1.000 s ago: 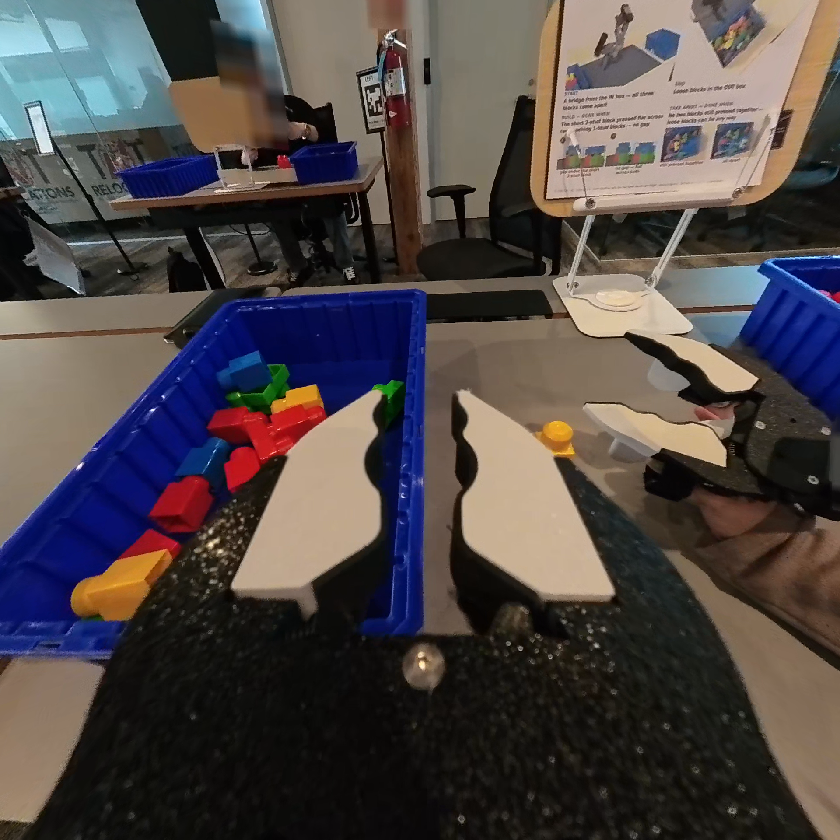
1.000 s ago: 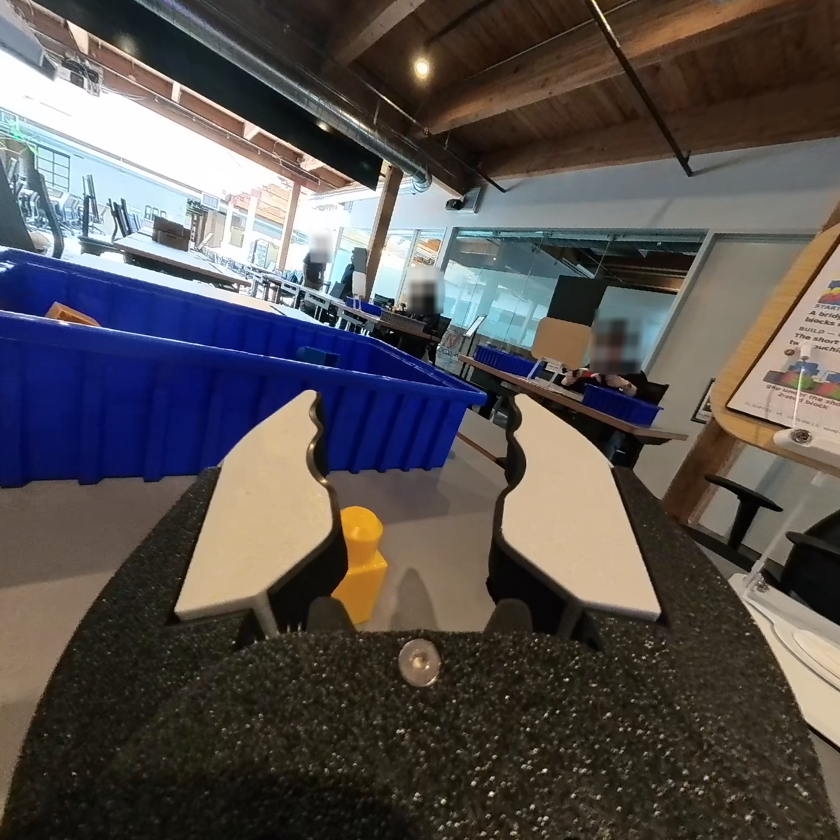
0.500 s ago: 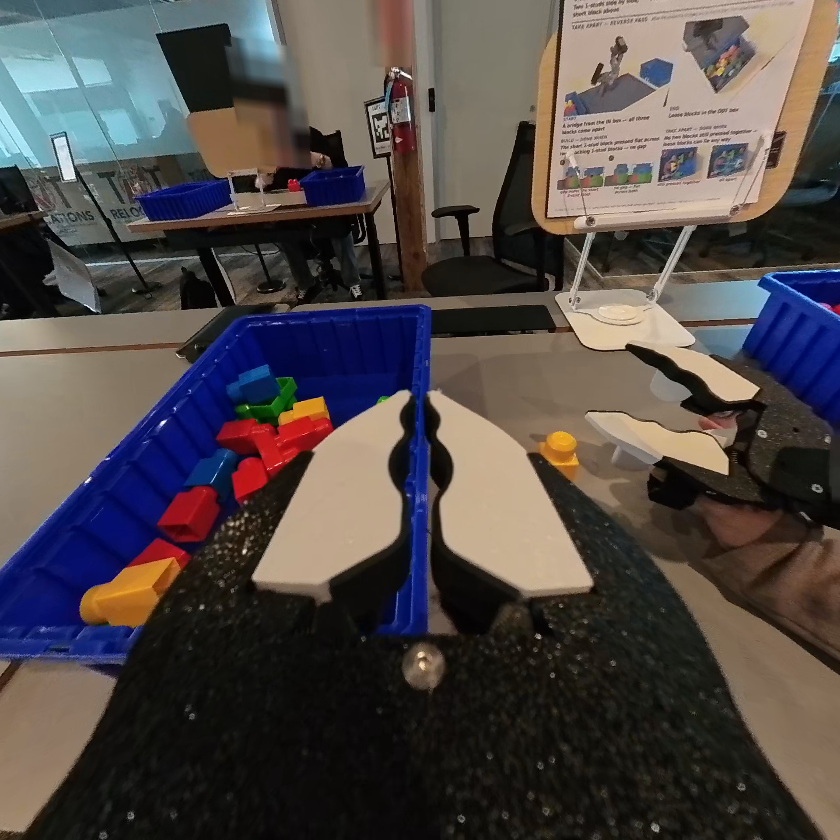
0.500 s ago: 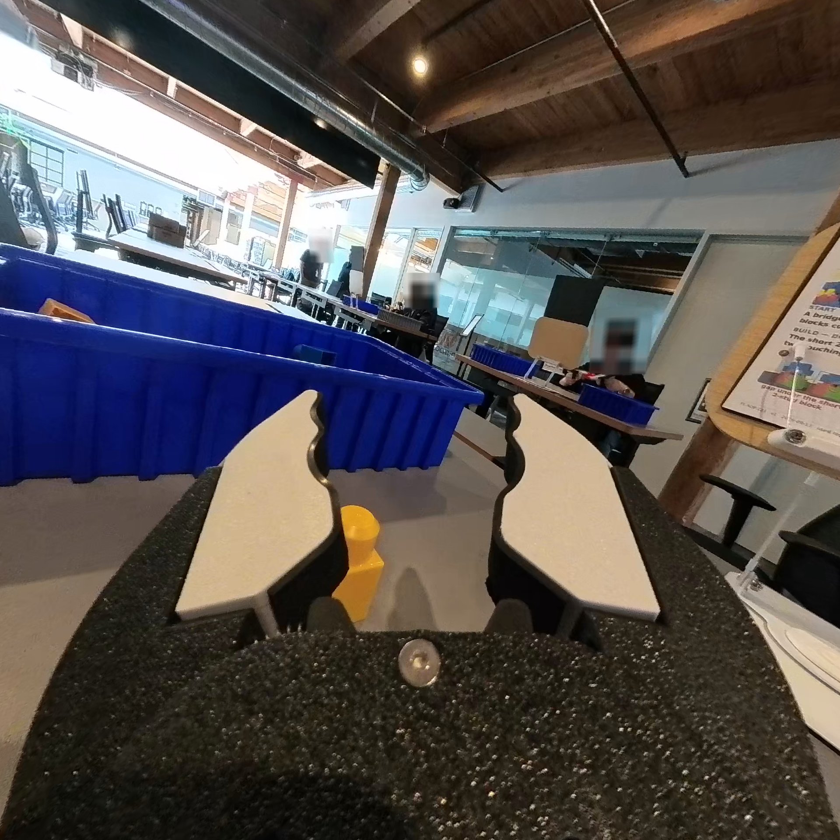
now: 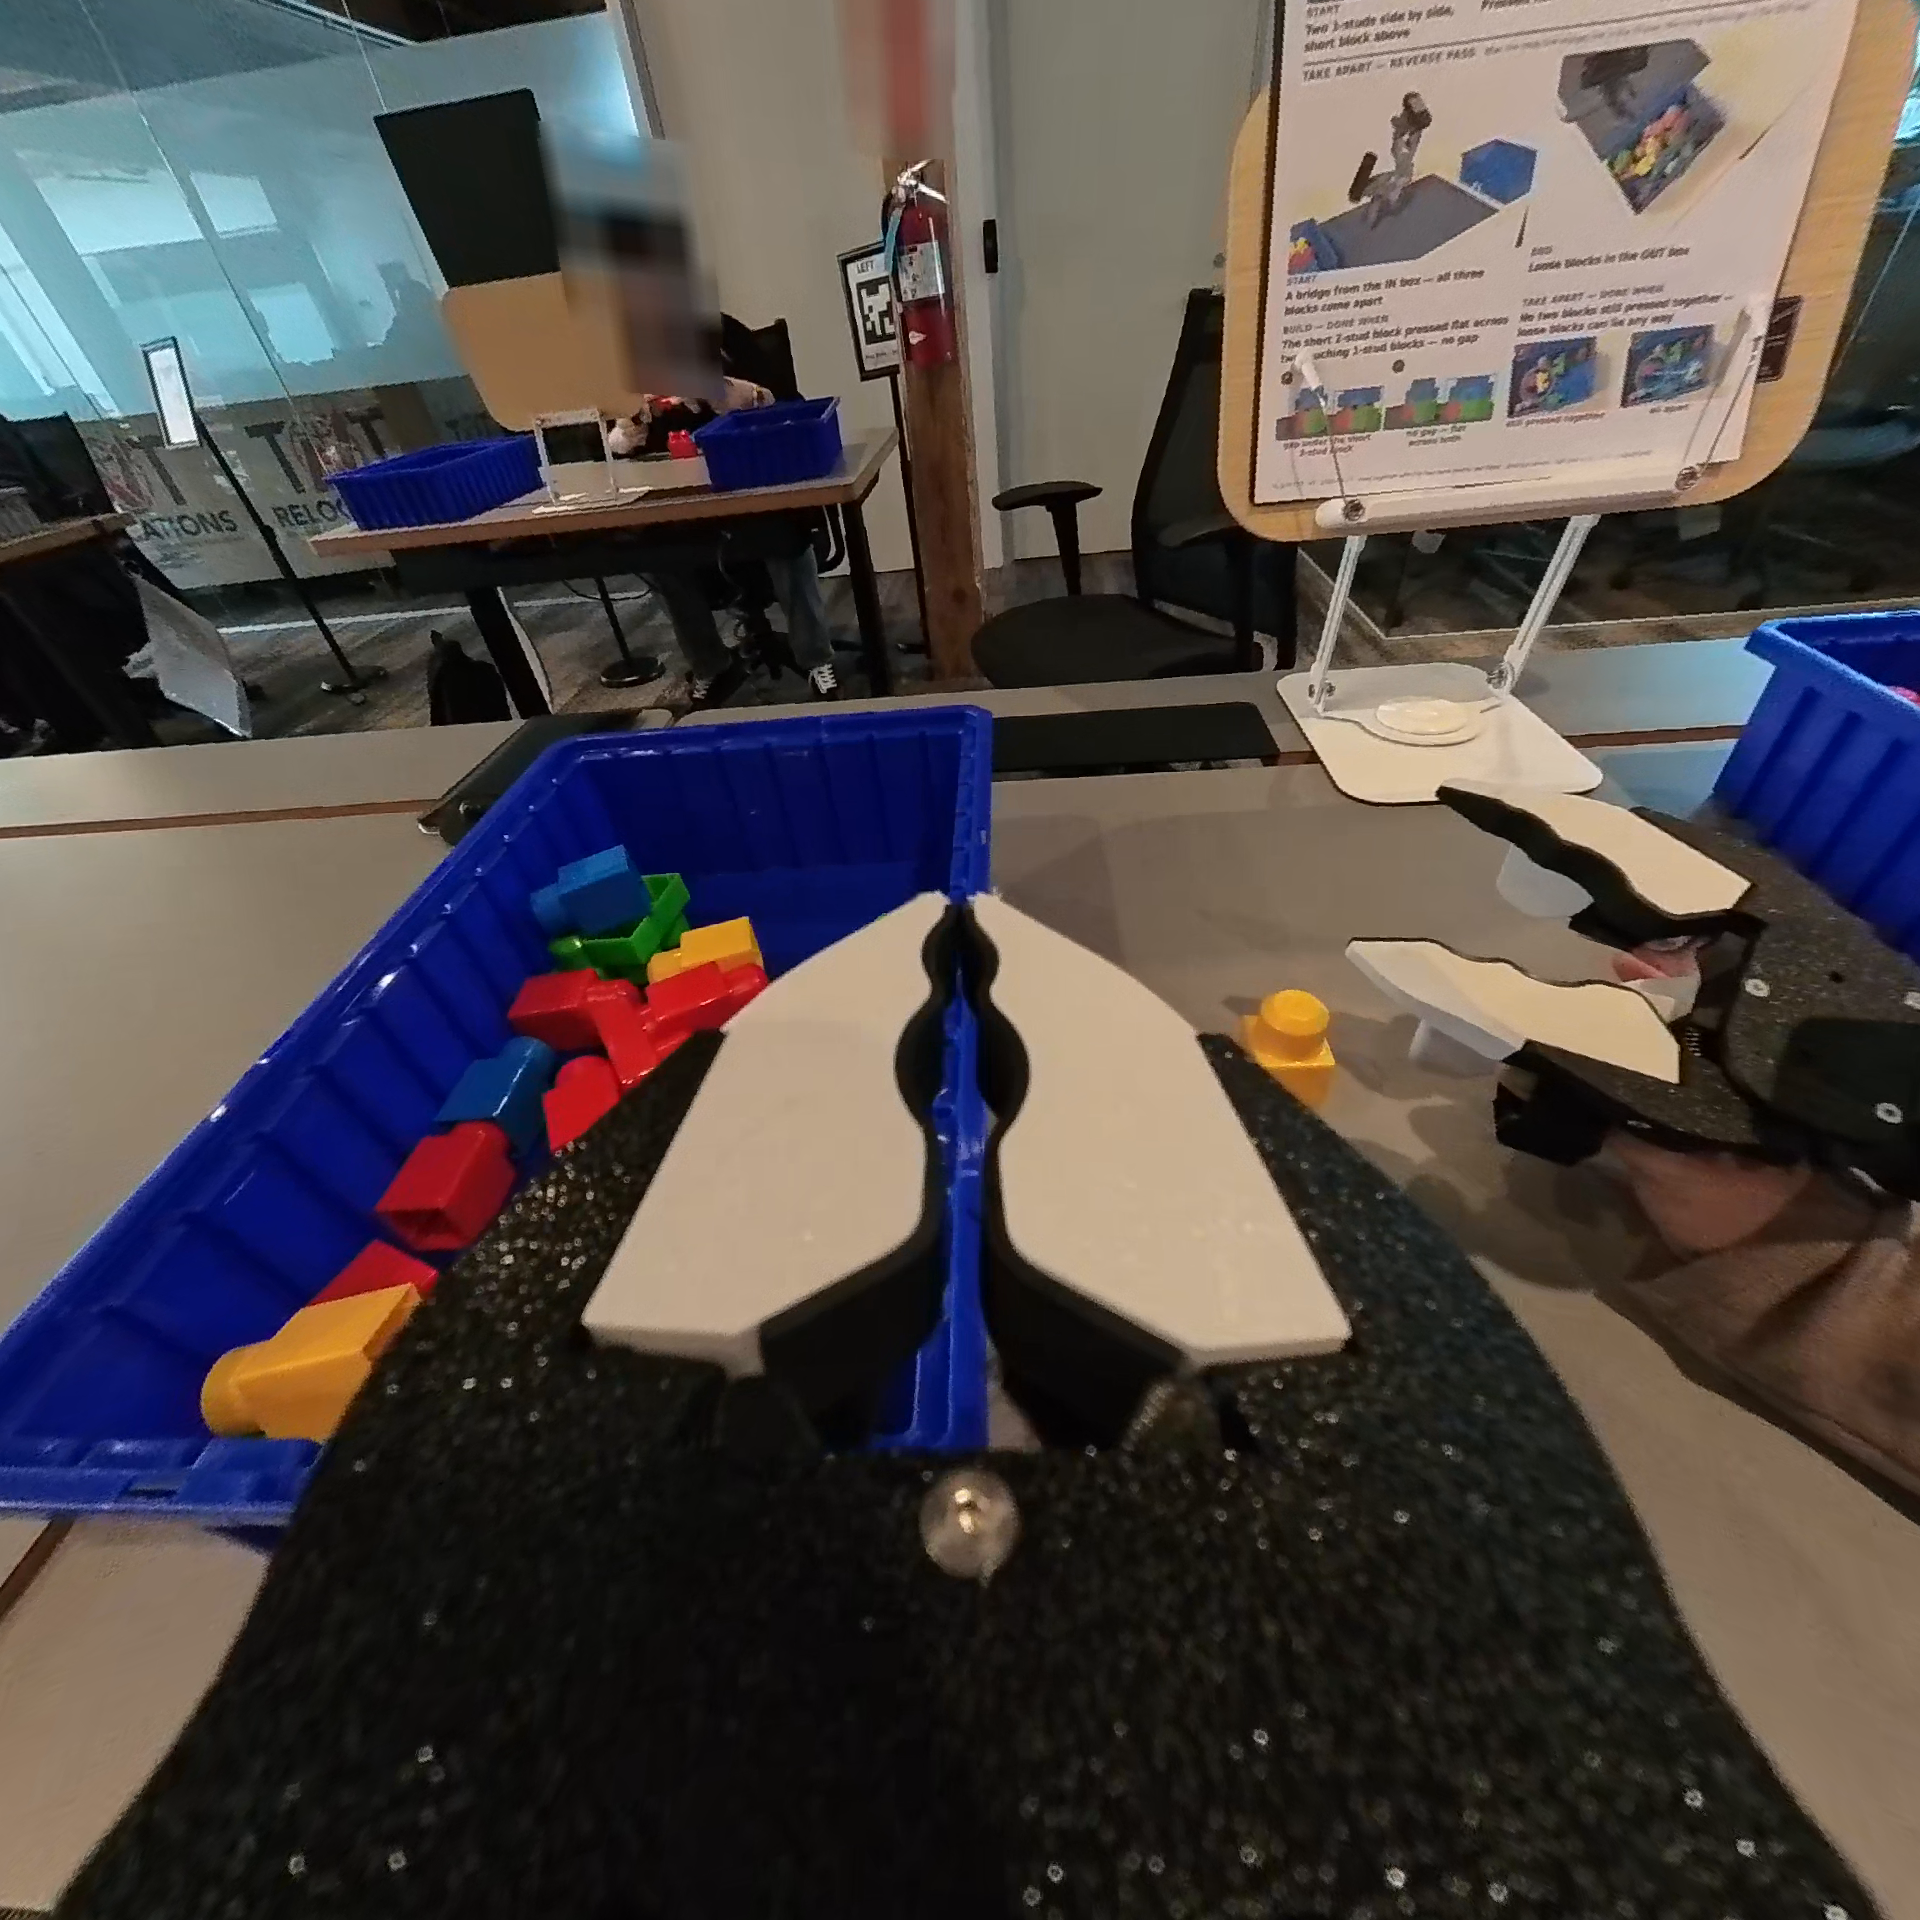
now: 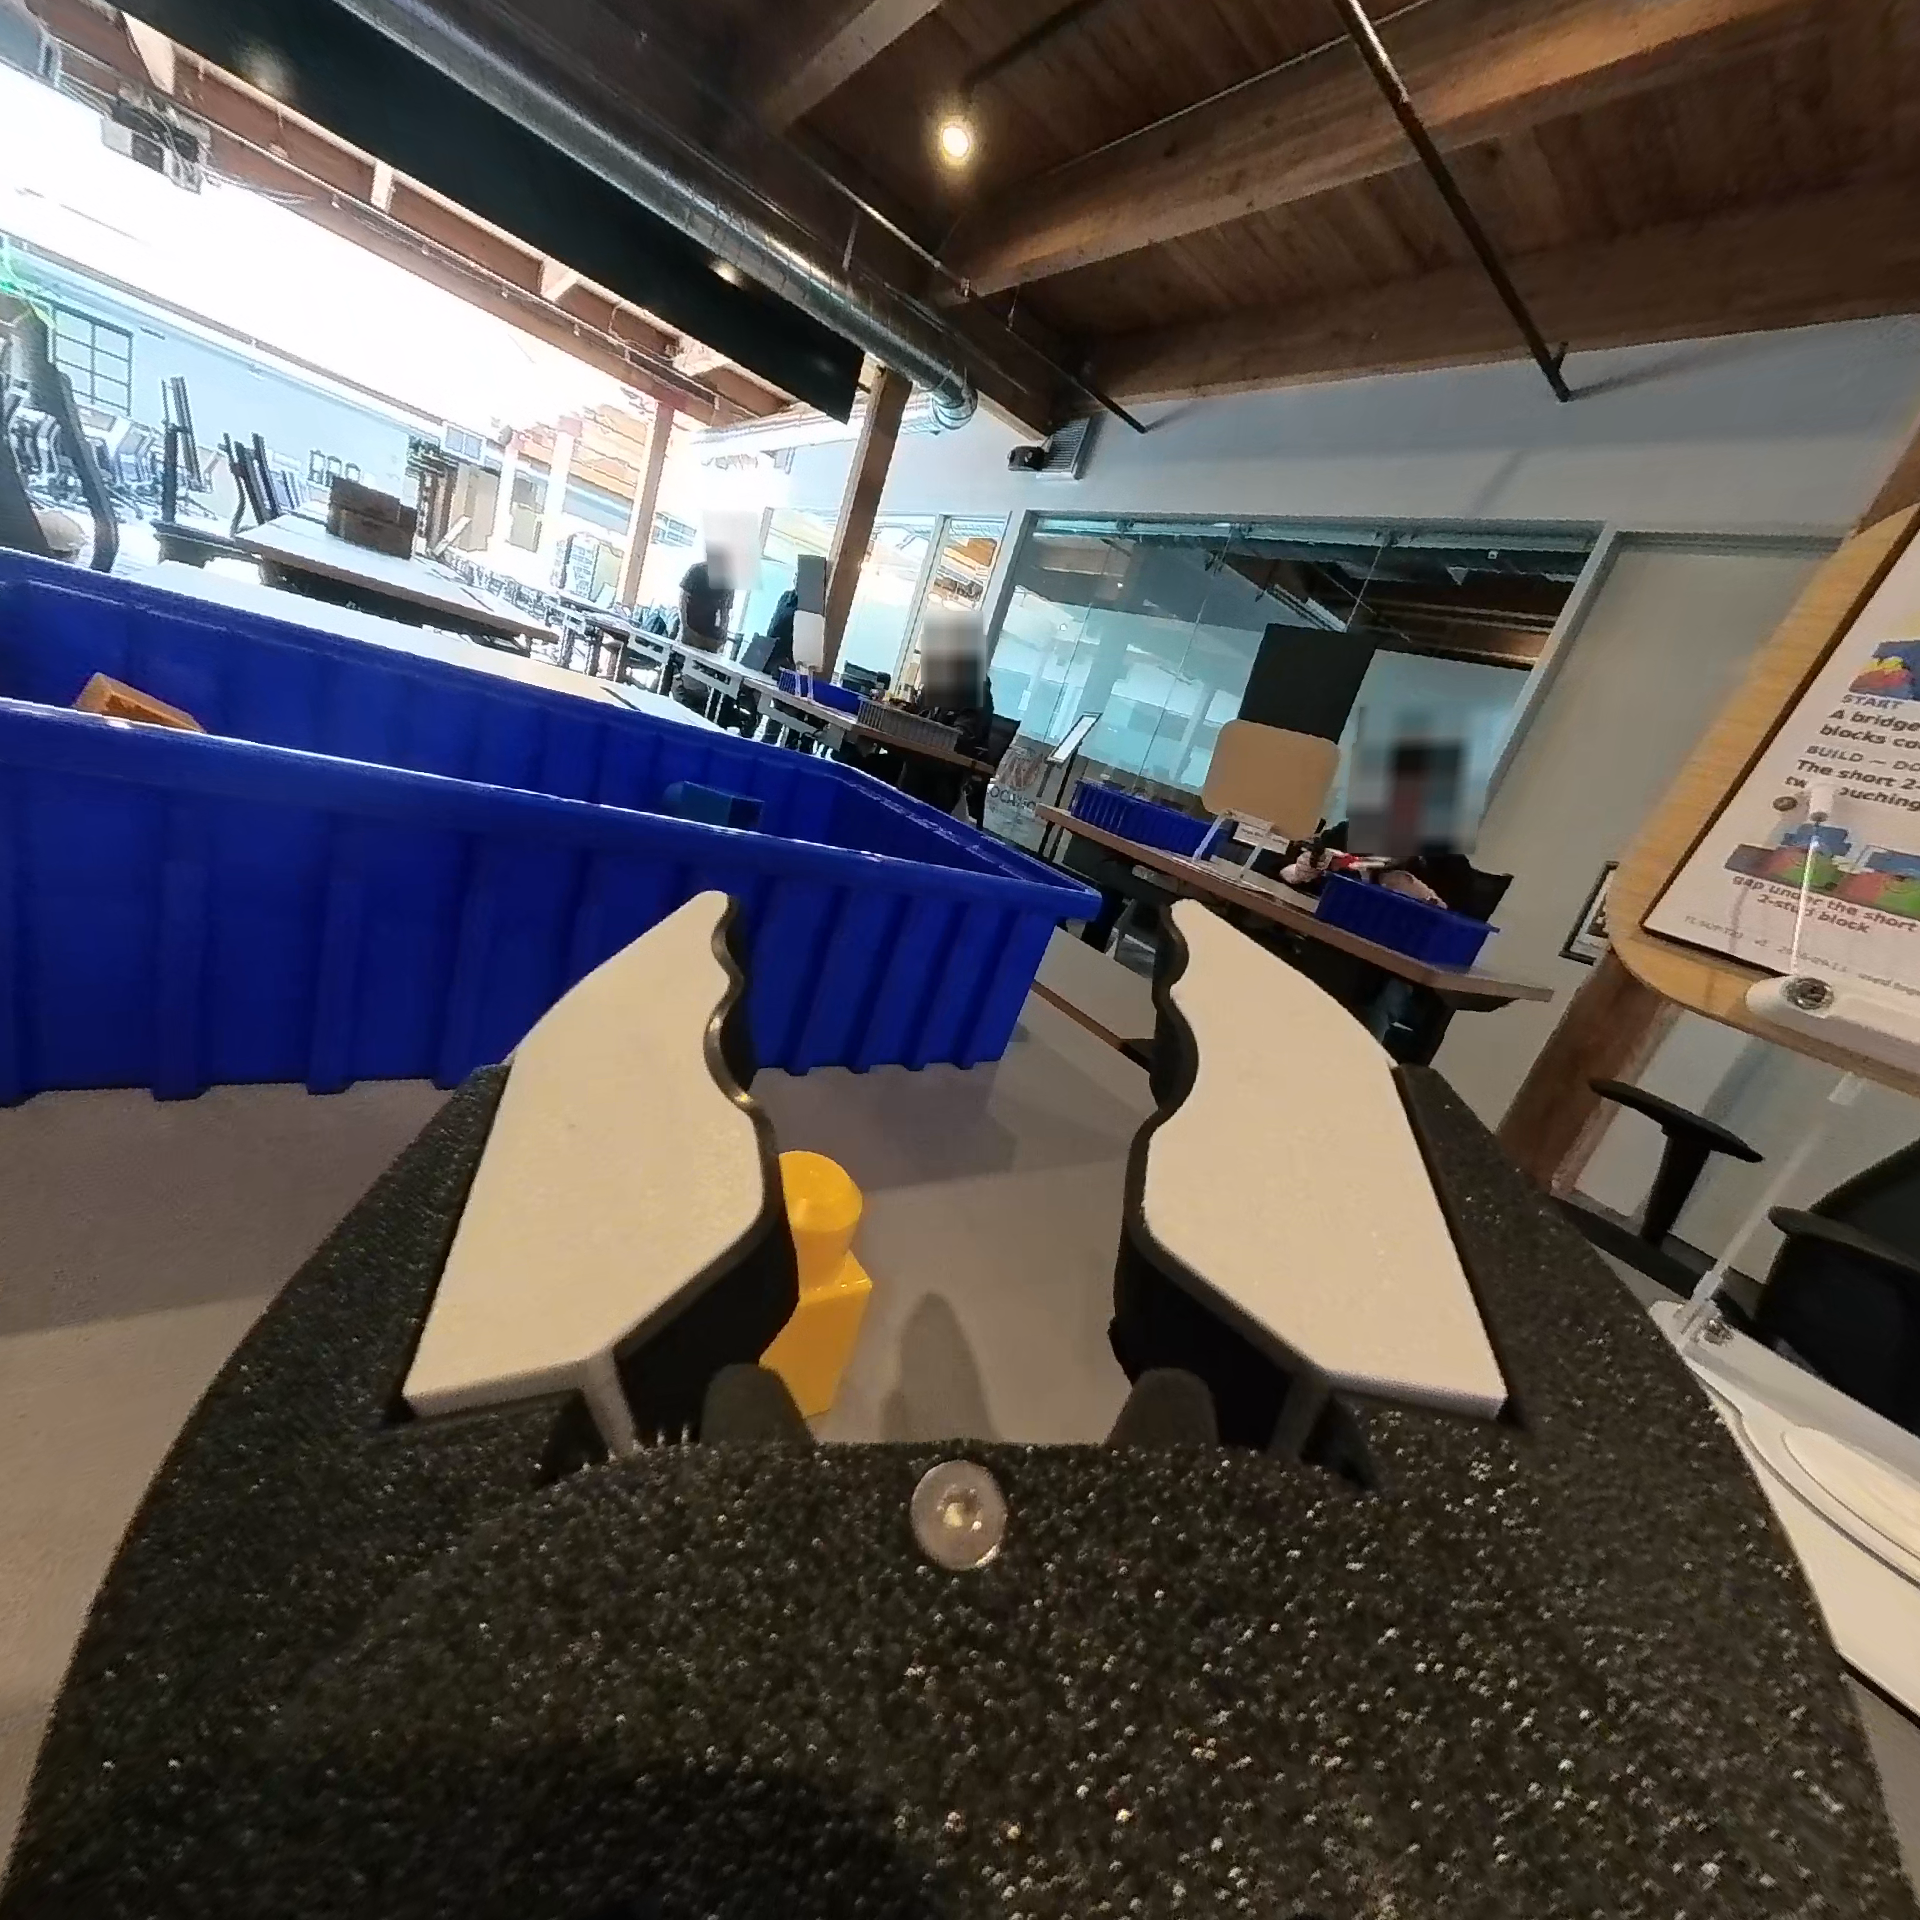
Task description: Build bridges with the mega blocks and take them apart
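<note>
A blue bin (image 5: 727, 790) at the left holds several loose mega blocks (image 5: 623, 997) in red, blue, yellow and green. My left gripper (image 5: 961, 909) is shut, its fingertips meeting right over the bin's right wall; I cannot tell if they pinch the wall. A yellow one-stud block (image 5: 1288, 1044) stands upright on the grey table to the right of the bin. My right gripper (image 5: 1397, 873) is open, low on the table beside it. In the right wrist view the yellow block (image 6: 821, 1288) stands between the open right gripper's (image 6: 945, 940) fingers, close to the left one.
A second blue bin (image 5: 1829, 758) is at the far right edge. An instruction board (image 5: 1538, 260) on a white stand (image 5: 1434, 748) rises behind the table. The left bin's side (image 6: 416, 935) fills the left of the right wrist view. People sit at tables farther back. My hands' fingertips stand some 20 cm from each other.
My left gripper has closed from open to shut over the bin's right wall and its view has tilted up slightly. The right gripper and yellow block have barely moved.
</note>
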{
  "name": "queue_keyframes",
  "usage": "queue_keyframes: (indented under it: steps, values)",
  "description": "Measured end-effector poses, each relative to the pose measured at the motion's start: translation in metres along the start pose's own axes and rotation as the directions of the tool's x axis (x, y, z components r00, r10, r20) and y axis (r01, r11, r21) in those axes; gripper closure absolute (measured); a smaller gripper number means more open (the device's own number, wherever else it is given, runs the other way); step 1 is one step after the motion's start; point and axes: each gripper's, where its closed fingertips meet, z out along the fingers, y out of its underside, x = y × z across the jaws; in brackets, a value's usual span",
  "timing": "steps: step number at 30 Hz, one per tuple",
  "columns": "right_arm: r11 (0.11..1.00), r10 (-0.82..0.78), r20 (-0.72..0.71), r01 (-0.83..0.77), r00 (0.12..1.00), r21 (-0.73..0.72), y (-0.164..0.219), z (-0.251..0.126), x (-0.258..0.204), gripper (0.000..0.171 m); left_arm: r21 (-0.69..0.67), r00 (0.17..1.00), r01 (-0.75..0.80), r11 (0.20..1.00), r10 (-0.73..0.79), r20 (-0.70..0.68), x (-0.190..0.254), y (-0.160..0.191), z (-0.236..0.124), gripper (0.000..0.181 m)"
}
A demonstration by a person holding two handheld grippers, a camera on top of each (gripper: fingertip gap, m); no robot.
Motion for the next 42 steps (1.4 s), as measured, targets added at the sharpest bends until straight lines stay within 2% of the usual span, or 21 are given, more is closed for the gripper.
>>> queue_keyframes:
  steps: [20,26,34,42]
  values:
    - [1.000,-0.018,-0.002,0.018,1.000,-0.007,0.001,0.001,-0.001,0.098,0.023,0.996,-0.024,0.999,0.021,0.091,-0.015,-0.002,-0.012,0.178]
    - [1.000,-0.007,-0.005,0.007,1.000,-0.004,0.001,0.000,0.001,0.099,-0.007,0.997,0.077,0.997,-0.077,-0.012,-0.002,-0.003,-0.005,0.181]
    - [1.000,-0.005,-0.008,0.005,1.000,-0.007,0.002,0.000,0.001,0.099,-0.088,0.997,0.016,0.996,-0.023,-0.077,0.023,0.013,0.002,0.181]
    - [1.000,-0.002,-0.016,0.002,1.000,-0.009,0.002,-0.001,0.004,0.099,-0.078,0.975,0.115,0.990,-0.128,-0.182,0.035,0.013,0.004,0.181]
